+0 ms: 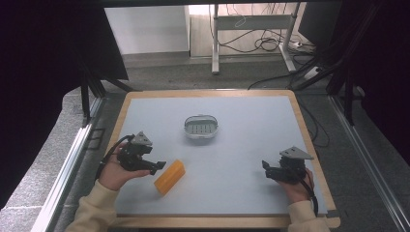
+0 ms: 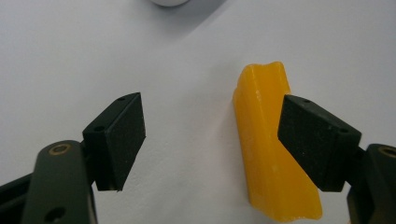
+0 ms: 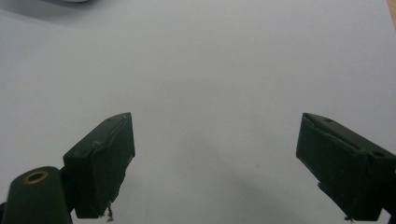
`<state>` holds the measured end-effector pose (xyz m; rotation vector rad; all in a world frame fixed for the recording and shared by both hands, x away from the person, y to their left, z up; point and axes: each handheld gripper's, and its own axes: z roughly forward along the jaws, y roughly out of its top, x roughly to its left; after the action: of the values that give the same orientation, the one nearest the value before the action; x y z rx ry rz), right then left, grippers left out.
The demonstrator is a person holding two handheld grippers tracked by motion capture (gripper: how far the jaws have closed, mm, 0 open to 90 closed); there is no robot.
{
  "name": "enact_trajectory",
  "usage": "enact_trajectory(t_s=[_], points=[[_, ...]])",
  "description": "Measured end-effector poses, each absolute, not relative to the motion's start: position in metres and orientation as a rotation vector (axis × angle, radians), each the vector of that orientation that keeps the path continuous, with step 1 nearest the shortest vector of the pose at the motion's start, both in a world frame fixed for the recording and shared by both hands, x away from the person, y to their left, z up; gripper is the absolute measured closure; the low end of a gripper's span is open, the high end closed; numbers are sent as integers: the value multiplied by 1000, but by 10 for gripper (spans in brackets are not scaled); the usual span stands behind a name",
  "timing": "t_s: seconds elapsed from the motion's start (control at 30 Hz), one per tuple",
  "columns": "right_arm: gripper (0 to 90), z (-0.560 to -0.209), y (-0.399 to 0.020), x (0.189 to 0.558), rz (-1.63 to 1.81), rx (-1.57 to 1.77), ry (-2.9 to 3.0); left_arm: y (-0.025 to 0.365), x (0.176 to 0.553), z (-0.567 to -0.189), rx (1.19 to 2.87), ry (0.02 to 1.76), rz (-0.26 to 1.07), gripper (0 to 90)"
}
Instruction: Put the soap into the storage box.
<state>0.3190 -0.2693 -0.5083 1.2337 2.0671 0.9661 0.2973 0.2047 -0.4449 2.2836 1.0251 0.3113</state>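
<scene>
Yellow block: a waxy, orange-yellow oblong bar (image 1: 169,177) lying flat on the pale grey bench (image 1: 241,111), near its front edge and left of centre.
Long axis: in the high view it runs diagonally, near end toward the person, far end angled right and away toward the small oval grey dish with a slotted floor (image 1: 200,127), which sits well apart near the middle of the bench.
Left tool: the left tool (image 1: 157,166) is just beside the bar, jaws spread wide and holding nothing; in the left gripper view the bar (image 2: 268,154) lies by the right-hand jaw rather than centred in the gap, roughly parallel to the jaws.
Right tool: the right tool (image 1: 265,166) rests well apart over bare bench at the right, jaws wide open and empty.
Nearer hand: the left, clearly.
Coming move, as I judge it: shift the left tool sideways so the bar sits between the pads, then close across its narrow width.
</scene>
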Motion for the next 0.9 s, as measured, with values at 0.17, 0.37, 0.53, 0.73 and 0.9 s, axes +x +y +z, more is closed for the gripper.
enact_trajectory(t_s=[0.17, 0.37, 0.53, 0.73, 0.9], points=[[119, -509, -269, 319, 958, 1231, 2070, 201, 297, -447, 2296, 1020, 300, 226], [119, -509, -269, 319, 956, 1234, 2072, 194, 297, -451, 2319, 999, 287, 220], [119, -510, -268, 320, 950, 1234, 2075, 188, 296, -453, 2333, 984, 276, 218], [119, -510, -269, 320, 949, 1240, 2076, 178, 295, -459, 2351, 984, 259, 207], [119, -510, -269, 320, 951, 1241, 2075, 173, 294, -460, 2363, 978, 254, 207]])
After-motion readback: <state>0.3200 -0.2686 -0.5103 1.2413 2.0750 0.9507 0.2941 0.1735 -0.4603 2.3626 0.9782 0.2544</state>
